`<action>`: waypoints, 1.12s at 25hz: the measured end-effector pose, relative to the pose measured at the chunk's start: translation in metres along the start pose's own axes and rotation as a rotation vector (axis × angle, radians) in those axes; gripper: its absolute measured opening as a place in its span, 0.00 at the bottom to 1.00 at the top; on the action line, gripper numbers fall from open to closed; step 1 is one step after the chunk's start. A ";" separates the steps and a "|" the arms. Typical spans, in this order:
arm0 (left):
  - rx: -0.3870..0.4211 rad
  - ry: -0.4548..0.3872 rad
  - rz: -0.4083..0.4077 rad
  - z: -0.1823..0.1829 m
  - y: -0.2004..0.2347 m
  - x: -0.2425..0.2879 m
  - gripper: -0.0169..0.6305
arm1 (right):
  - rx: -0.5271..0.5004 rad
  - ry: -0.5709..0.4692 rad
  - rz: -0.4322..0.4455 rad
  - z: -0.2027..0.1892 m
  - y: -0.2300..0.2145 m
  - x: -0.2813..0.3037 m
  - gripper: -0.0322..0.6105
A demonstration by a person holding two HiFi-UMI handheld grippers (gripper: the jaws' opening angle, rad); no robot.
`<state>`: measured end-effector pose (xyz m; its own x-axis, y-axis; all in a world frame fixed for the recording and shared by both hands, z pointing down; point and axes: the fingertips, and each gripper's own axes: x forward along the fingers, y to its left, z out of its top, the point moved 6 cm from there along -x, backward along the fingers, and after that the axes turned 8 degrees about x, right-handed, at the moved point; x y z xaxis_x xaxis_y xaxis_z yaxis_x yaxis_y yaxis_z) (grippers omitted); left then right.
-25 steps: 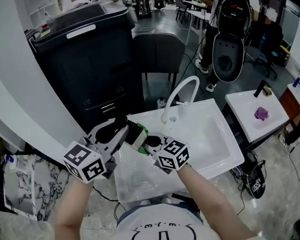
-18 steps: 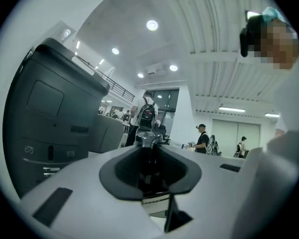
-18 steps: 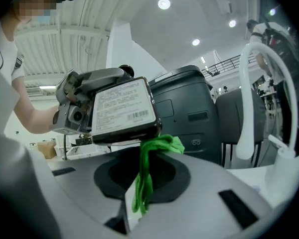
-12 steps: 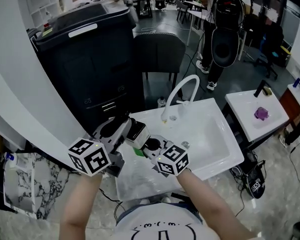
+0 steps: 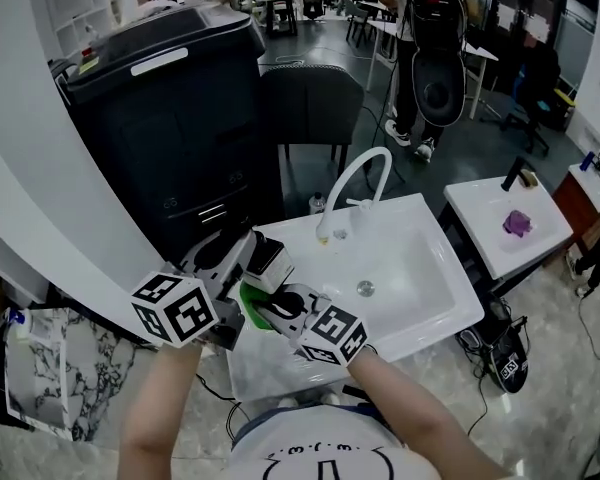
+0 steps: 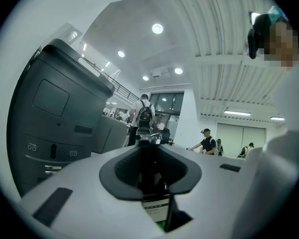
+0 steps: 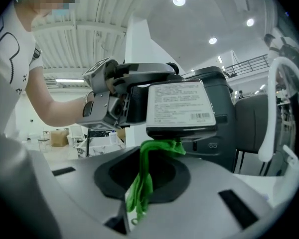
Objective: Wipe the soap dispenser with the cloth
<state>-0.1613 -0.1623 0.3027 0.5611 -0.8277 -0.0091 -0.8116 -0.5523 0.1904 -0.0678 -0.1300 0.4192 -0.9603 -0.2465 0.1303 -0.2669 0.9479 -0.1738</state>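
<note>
- Your left gripper [image 5: 246, 258] points about level. Its fingers [image 6: 70, 183] are clamped on the soap dispenser [image 7: 179, 106], which has a dark body and a white printed label.
- The dispenser is held in the air over the front left corner of the white sink [image 5: 450, 313], clear of the basin.
- Your right gripper [image 5: 272, 310] sits just below and to the right of the left one. Its fingers [image 7: 55, 193] are pinched on the green cloth [image 7: 139, 193].
- In the right gripper view the cloth runs up from between the fingers as a bunched strip. Its upper end meets the dispenser's lower edge, under the label.
- In the head view the cloth is a green patch between the two grippers, tight under the dispenser.
- The left gripper view shows a sliver of green low down, below the label; too little shows to say more.
- A curved white faucet [image 5: 358, 180] stands at the back of the sink.
- A large black unit [image 5: 170, 118] stands behind and to the left, with a dark chair [image 5: 310, 103] beside it.
- A person with a backpack [image 5: 435, 38] stands further back.
- A second, smaller sink [image 5: 490, 203] is off to the right, with a small purple thing [image 5: 517, 223] on it.
</note>
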 end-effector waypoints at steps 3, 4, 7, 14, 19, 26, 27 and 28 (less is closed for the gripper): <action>0.016 -0.010 -0.001 0.002 -0.001 -0.005 0.17 | -0.019 0.029 -0.043 -0.007 -0.007 -0.005 0.12; 0.021 -0.017 0.002 0.004 -0.001 -0.007 0.17 | -0.001 0.027 -0.069 -0.009 -0.012 -0.008 0.12; 0.011 -0.030 -0.001 0.010 -0.002 -0.011 0.17 | 0.093 -0.034 -0.161 -0.009 -0.033 -0.024 0.12; -0.021 -0.024 0.004 0.007 0.004 -0.015 0.17 | 0.161 -0.179 -0.204 0.019 -0.047 -0.042 0.12; -0.045 -0.031 0.034 0.006 0.008 -0.014 0.17 | 0.165 -0.154 -0.212 0.018 -0.043 -0.035 0.12; -0.078 -0.057 0.088 0.004 0.018 -0.015 0.17 | 0.199 -0.133 -0.167 0.015 -0.024 -0.020 0.12; -0.084 -0.064 0.093 0.004 0.019 -0.015 0.17 | 0.185 -0.122 -0.154 0.015 -0.020 -0.016 0.12; -0.084 -0.070 0.098 0.004 0.019 -0.015 0.17 | 0.165 -0.108 -0.144 0.015 -0.014 -0.012 0.12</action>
<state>-0.1859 -0.1612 0.3030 0.4649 -0.8837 -0.0539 -0.8439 -0.4607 0.2750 -0.0535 -0.1434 0.4053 -0.9121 -0.4053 0.0621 -0.4030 0.8579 -0.3188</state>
